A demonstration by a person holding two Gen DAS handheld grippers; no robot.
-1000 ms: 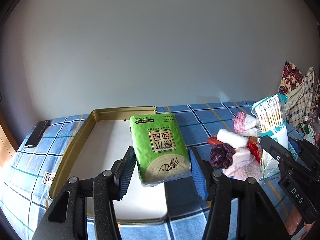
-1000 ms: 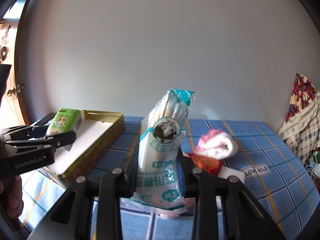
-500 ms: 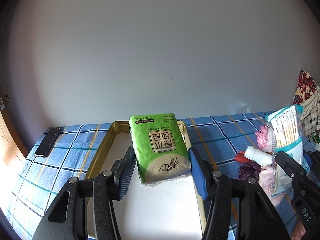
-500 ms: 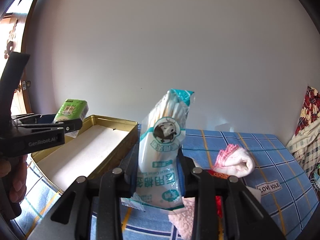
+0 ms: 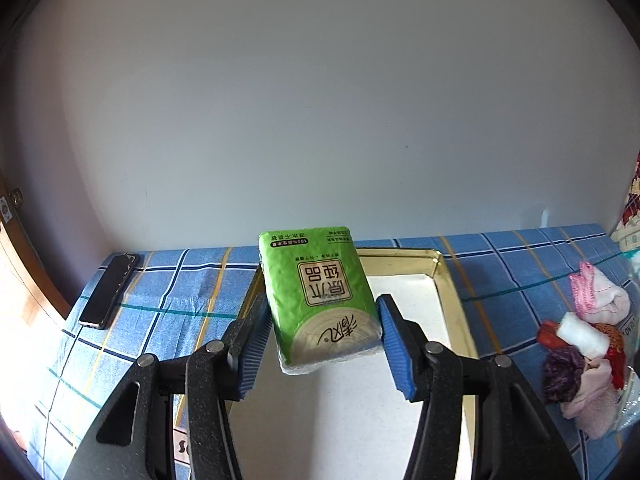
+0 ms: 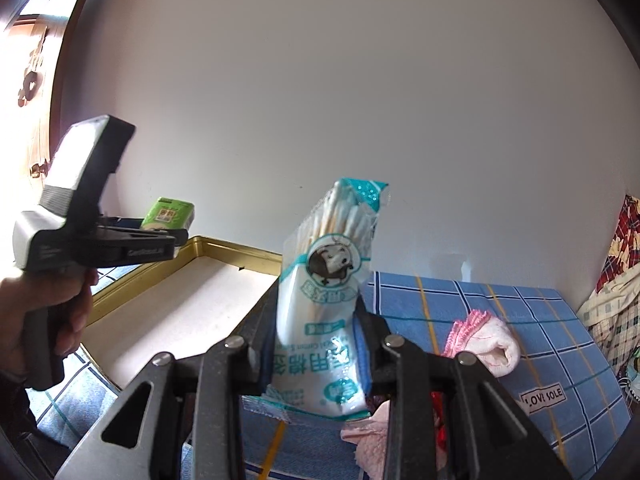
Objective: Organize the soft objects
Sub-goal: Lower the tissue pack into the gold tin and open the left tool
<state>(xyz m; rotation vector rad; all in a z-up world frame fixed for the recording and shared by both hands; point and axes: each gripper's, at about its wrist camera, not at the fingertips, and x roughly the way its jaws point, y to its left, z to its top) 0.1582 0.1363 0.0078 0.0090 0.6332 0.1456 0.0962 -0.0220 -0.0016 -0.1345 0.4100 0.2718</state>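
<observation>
My left gripper [image 5: 322, 340] is shut on a green tissue pack [image 5: 320, 296], held in the air over the left part of a gold-rimmed tray [image 5: 454, 300] with a white floor. In the right wrist view the same pack [image 6: 170, 214] sticks out past the left gripper, which a hand [image 6: 60, 312] holds above the tray [image 6: 236, 252]. My right gripper [image 6: 316, 356] is shut on an upright bag of cotton swabs [image 6: 328, 292], lifted above the blue checked cloth, just right of the tray.
A pile of soft items lies right of the tray: a pink rolled sock [image 6: 490, 346], a white roll [image 5: 580, 330], a purple knit piece [image 5: 562, 372] and pink cloth [image 5: 592, 404]. A dark phone [image 5: 108, 292] lies at the far left. A white wall stands close behind.
My left gripper has carried the tissue pack leftward, from the tray's right side to its left edge. The right gripper with the swab bag has drifted left, closer to the tray.
</observation>
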